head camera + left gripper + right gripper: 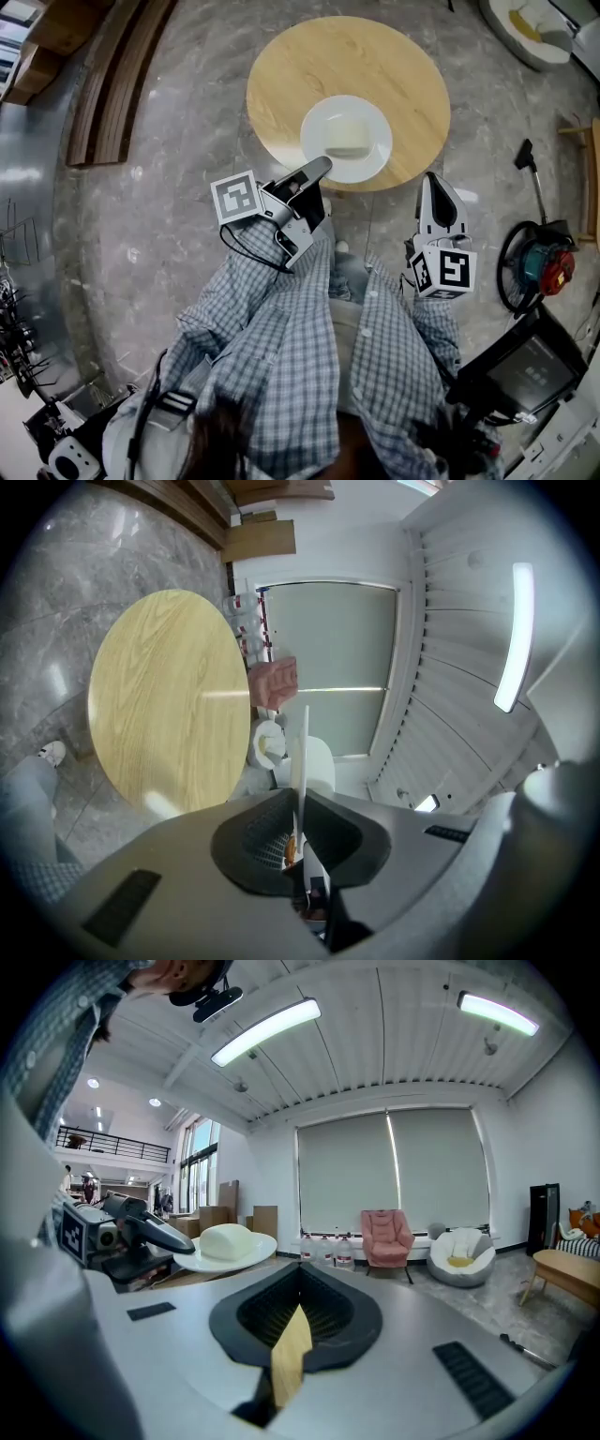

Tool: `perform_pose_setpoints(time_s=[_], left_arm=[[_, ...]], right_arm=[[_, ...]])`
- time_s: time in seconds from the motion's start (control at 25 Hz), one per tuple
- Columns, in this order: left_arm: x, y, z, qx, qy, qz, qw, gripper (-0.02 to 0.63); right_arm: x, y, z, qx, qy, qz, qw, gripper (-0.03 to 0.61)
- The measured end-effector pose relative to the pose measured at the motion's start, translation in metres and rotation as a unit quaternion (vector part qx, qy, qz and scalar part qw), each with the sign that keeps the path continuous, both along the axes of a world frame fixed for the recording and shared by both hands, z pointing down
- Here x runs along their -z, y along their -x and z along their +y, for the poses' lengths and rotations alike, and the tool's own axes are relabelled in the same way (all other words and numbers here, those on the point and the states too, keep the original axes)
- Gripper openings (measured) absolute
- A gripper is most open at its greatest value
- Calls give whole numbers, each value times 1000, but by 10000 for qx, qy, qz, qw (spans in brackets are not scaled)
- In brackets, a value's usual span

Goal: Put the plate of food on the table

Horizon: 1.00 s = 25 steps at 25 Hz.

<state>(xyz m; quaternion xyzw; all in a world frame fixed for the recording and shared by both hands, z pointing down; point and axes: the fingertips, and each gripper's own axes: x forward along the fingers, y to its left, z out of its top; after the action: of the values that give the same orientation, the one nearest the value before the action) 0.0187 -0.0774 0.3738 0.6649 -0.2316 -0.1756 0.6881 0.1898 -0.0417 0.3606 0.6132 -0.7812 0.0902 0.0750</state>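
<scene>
step: placing | plate (317, 120) with pale food block (345, 138) clamped at its rim by left tongs (317, 172) | over tabletop (300, 66) near edge, looks not yet down | right tongs (434, 180) closed, empty, just off that edge | left to do: lower, release

Lighting: bright, even, from ceiling strip lights (265, 1030) overhead. Glare: pale streaks on the round table (159, 696), a duller sheen on the marble floor (150, 187) left of the table (head view). Gripper views: heavy fisheye bending, black vignetted corners, nearest surfaces soft. Head view sharp around the table.
</scene>
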Motion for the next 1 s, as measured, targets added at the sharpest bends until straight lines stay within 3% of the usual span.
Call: perform_pose_setpoints(time_s=[0.24,0.52,1.0], left_arm=[[2,-3,-6,-126,-60,-49,9999,26],[-1,3,-75,-208,33,15,9998,26],[-11,9,-123,-266,112,134,9995,26]], right_arm=[[1,8,-9,28,-84,-64,9999,6],[-1,15,-76,-86,63,-38,9999,6],[-10,29,-129,-56,181,52,9998,6]])
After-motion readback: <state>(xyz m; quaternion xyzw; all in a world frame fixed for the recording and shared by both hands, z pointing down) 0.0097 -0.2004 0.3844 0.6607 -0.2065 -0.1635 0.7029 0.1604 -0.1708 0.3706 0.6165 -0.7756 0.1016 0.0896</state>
